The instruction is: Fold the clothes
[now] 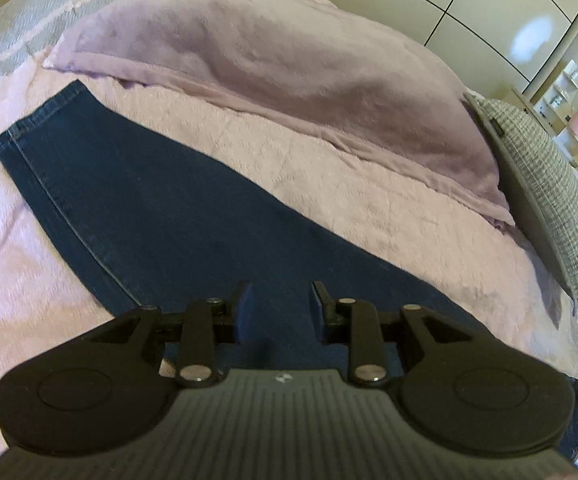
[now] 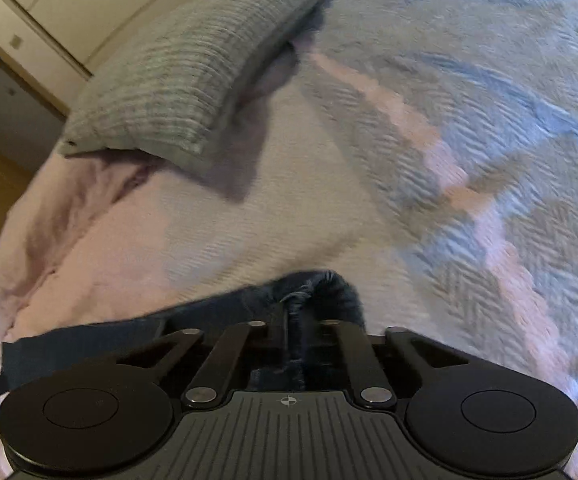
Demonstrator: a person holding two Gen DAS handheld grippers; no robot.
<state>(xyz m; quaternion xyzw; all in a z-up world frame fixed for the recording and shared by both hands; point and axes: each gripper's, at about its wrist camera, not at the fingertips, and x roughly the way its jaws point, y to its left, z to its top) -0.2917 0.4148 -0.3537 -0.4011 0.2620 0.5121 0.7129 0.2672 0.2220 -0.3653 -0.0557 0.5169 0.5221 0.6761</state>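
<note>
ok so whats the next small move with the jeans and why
Probably lift the right gripper, which is pinched shut on a bunched edge of the jeans, and carry it over. The left gripper hovers open above the flat denim, gripping nothing.

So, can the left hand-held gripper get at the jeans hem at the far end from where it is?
Probably yes: the left hand-held gripper hangs part-open over the jeans, and nothing lies on the leg between it and the hem.

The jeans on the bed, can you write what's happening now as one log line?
item: dark blue denim jeans flat on pink bedspread | right gripper: jaws shut on jeans edge | left gripper: jaws apart over jeans
</note>
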